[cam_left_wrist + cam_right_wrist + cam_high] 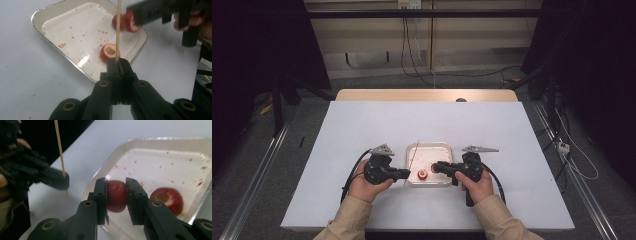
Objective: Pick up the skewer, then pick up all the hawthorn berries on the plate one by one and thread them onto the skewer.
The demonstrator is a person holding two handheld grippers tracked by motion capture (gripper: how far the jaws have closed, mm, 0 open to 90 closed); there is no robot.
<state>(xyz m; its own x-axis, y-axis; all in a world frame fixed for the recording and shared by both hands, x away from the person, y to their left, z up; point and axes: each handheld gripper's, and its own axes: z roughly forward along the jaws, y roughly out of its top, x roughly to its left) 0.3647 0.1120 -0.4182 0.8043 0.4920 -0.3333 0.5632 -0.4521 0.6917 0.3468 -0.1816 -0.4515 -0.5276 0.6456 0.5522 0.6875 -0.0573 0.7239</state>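
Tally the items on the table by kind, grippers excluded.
Red fruit pieces: 2, one held, one in the tray
Wooden skewer: 1
Tray: 1
Total: 4

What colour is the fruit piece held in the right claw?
Red; the fruit piece shows best in the right gripper view.

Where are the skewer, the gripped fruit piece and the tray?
skewer (118, 30), left gripper view, mid-shaft.
gripped fruit piece (116, 195), right gripper view, red skin between the jaws.
tray (40, 15), left gripper view, rim.
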